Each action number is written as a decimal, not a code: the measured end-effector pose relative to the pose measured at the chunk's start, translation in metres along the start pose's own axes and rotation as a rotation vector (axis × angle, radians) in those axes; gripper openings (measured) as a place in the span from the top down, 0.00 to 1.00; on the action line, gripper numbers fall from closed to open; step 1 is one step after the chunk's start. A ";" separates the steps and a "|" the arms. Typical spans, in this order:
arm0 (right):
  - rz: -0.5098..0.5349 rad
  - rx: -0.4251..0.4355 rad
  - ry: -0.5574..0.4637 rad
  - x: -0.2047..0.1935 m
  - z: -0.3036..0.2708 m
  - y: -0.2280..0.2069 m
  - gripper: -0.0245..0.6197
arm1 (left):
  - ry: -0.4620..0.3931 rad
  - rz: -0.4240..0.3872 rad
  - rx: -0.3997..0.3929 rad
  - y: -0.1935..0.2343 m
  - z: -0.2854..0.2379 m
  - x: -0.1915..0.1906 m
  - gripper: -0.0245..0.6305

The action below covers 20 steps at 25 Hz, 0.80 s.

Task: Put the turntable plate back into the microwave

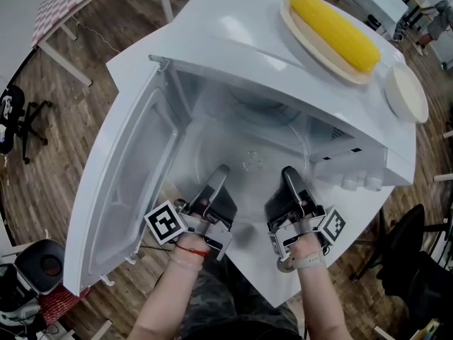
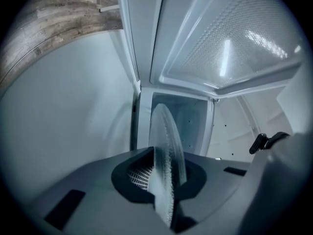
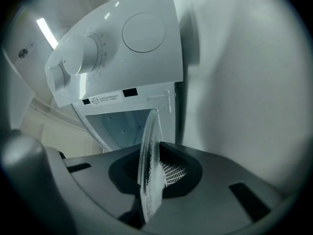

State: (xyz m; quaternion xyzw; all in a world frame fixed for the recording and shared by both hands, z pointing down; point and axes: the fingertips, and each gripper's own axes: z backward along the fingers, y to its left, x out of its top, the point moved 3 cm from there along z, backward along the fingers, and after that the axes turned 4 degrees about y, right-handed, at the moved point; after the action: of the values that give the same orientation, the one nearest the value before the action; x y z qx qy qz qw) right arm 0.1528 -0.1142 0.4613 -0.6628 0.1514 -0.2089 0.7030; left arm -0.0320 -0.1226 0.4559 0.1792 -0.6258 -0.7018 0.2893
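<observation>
The white microwave [image 1: 233,44] stands on a white tabletop [image 1: 129,66] with its door [image 1: 127,183] swung wide to the left. The clear glass turntable plate [image 1: 248,147] lies roughly level in the mouth of the cavity, most of it already inside, and both grippers hold it by its near rim. The left gripper [image 1: 219,176] grips the near left part of the rim. Its own view shows the textured glass edge-on, pinched between the clenched jaws. The right gripper [image 1: 289,177] grips the near right part the same way, its jaws closed tight on the glass (the rim runs straight between them in the right gripper view). Whether the plate touches the cavity floor cannot be told.

In the right gripper view the control panel [image 3: 122,48] with a round dial [image 3: 78,58] sits just beyond the plate's edge. On top of the microwave, toward the far right, a yellow corn cob [image 1: 336,30] lies on a pale oval dish [image 1: 292,21], and a small white saucer [image 1: 407,94] sits just to the right of it.
</observation>
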 end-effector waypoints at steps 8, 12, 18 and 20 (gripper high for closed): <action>-0.006 0.010 -0.037 0.006 -0.008 0.001 0.90 | -0.020 -0.022 0.019 0.002 -0.007 0.004 0.91; -0.017 0.011 -0.047 0.001 -0.006 0.002 0.90 | -0.050 -0.016 0.017 0.002 -0.011 0.008 0.91; -0.004 -0.011 -0.005 -0.013 0.006 0.003 0.90 | -0.067 -0.010 0.015 0.003 -0.014 0.011 0.91; -0.011 -0.015 0.003 -0.018 0.008 0.003 0.90 | -0.071 -0.005 0.015 0.003 -0.015 0.011 0.91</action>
State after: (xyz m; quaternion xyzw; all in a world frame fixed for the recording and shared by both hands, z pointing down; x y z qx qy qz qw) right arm 0.1419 -0.0983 0.4578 -0.6683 0.1504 -0.2128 0.6967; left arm -0.0309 -0.1415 0.4577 0.1580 -0.6406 -0.7036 0.2638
